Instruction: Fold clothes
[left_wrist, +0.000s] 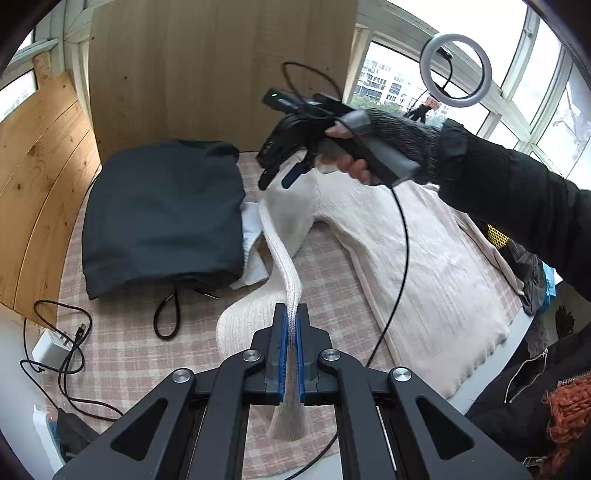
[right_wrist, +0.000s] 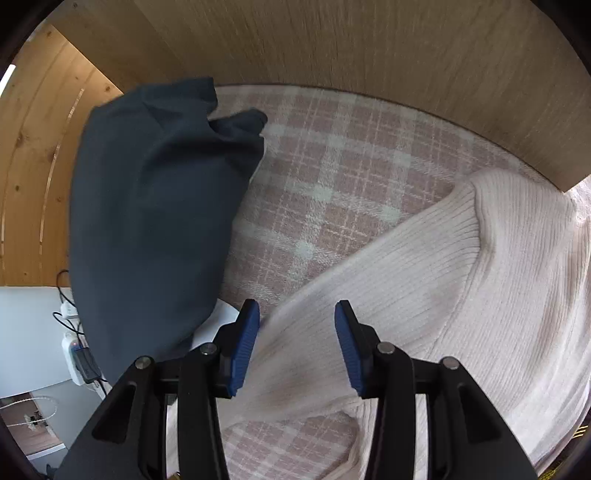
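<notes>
A cream ribbed sweater (left_wrist: 424, 258) lies spread on the pink checked blanket (left_wrist: 129, 350). My left gripper (left_wrist: 291, 314) is shut on the cuff of its sleeve (left_wrist: 280, 254), which rises taut from the bed toward the shoulder. A gloved hand holds my right gripper (left_wrist: 280, 173) above the sweater's shoulder, pointing steeply down. In the right wrist view the right gripper (right_wrist: 297, 319) stands open just over the upper sleeve (right_wrist: 369, 288), with nothing pinched between its blue pads (right_wrist: 243, 339).
A dark folded garment (left_wrist: 162, 218) lies at the left on the blanket, over a white cloth (left_wrist: 251, 236). Wooden boards (left_wrist: 221, 66) wall the bed's far and left sides. Cables and a charger (left_wrist: 51, 347) lie at the left edge. Dark clothes (left_wrist: 535, 398) pile at the right.
</notes>
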